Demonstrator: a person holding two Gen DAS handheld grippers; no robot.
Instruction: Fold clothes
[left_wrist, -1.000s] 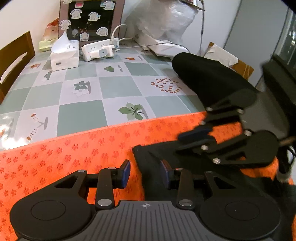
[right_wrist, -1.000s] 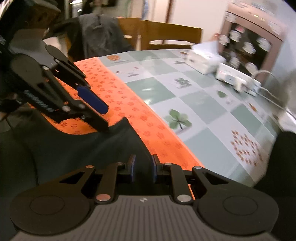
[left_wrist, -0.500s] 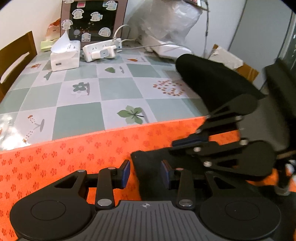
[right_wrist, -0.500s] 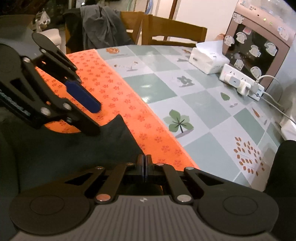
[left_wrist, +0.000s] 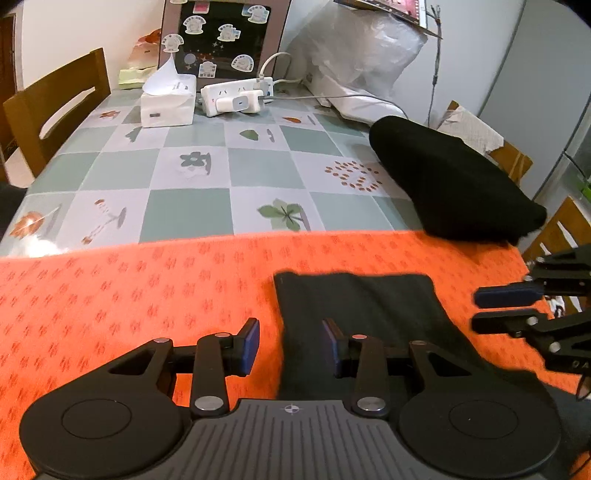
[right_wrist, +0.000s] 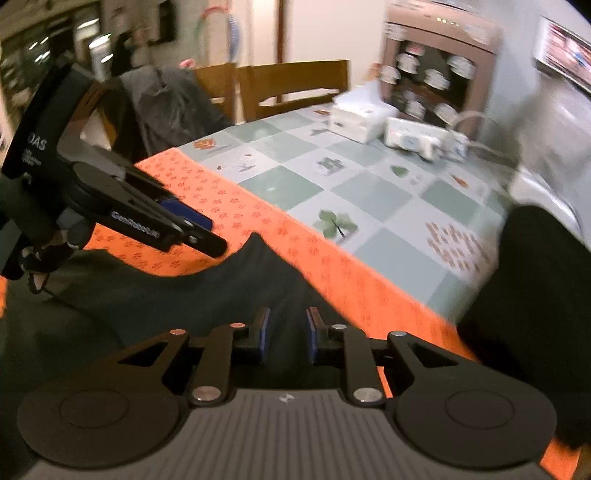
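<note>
A dark grey garment (left_wrist: 365, 314) lies folded on an orange flowered cloth (left_wrist: 129, 295) at the table's near edge; it also shows in the right wrist view (right_wrist: 229, 291). My left gripper (left_wrist: 290, 345) is open and empty, low over the garment's left edge. My right gripper (right_wrist: 286, 334) is open and empty just above the garment; it also shows in the left wrist view (left_wrist: 506, 310), at the garment's right side. The left gripper shows in the right wrist view (right_wrist: 207, 232) too, above the garment's far corner.
A folded black garment (left_wrist: 447, 184) lies on the checked tablecloth (left_wrist: 192, 181) at the right. A tissue box (left_wrist: 168, 103), power strip (left_wrist: 236, 98) and sticker-covered appliance (left_wrist: 218, 40) stand at the back. Wooden chairs (right_wrist: 288, 86) surround the table.
My right gripper was shut on the grey garment half a second ago; it has opened and pulled back to the right. The garment now lies flat. My left gripper stays open.
</note>
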